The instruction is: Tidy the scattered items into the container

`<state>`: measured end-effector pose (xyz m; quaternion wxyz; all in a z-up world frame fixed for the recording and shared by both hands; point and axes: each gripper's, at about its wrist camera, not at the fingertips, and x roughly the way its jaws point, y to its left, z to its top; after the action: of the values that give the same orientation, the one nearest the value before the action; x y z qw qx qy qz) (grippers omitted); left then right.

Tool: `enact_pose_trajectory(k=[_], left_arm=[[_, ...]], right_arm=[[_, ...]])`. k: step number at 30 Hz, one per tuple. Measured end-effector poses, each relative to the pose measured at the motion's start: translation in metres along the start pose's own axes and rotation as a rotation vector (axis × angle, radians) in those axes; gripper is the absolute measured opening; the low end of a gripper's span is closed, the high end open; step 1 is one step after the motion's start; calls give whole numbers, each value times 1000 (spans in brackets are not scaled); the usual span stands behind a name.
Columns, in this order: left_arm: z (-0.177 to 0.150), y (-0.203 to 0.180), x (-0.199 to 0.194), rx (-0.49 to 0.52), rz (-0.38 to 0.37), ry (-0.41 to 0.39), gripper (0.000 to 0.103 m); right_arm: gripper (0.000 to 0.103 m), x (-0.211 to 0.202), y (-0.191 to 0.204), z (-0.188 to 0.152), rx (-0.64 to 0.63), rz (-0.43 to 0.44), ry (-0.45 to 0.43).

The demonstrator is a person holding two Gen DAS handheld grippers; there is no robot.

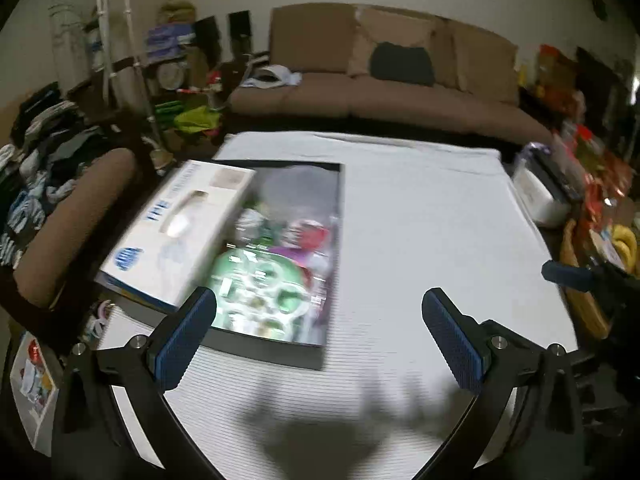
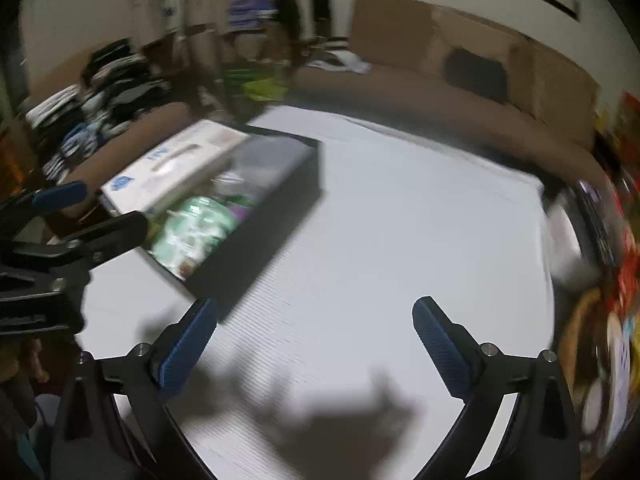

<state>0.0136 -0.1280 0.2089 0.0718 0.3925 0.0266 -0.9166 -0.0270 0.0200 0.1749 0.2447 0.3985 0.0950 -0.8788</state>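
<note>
A black rectangular container (image 1: 280, 350) sits on the left of the white table (image 1: 420, 240). It holds a green and white packet (image 1: 260, 288), a purple and red item (image 1: 304, 240) and other blurred items. A white box with blue print (image 1: 176, 228) lies tilted across its left rim. My left gripper (image 1: 320, 320) is open and empty, just in front of the container. In the right wrist view the container (image 2: 260, 240) is at the left, with the white box (image 2: 172, 168) and the green packet (image 2: 192, 232). My right gripper (image 2: 314, 328) is open and empty over bare table.
A brown sofa (image 1: 380, 92) stands behind the table. A brown armrest (image 1: 76, 220) with piled clothes is at the left. A white appliance (image 1: 540, 196), bananas (image 1: 624, 244) and red packets crowd the right edge. The left gripper shows at the left of the right wrist view (image 2: 60, 216).
</note>
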Motion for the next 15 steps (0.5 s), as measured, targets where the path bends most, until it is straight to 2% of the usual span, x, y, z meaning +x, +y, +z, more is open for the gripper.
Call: enact_pose_trajectory(k=[6,10,15], left_arm=[[-18,-49,26,10,-84,41,103],[-30,-75,56,-27,-159,93,103],[-42,-103,84,2,-155,104,103]], right_arm=[[103,-2,-59,-39,134,-81,18],[103,3,-95,-60,228,-108,32],[103,19,-121,-79,293,-151,38]])
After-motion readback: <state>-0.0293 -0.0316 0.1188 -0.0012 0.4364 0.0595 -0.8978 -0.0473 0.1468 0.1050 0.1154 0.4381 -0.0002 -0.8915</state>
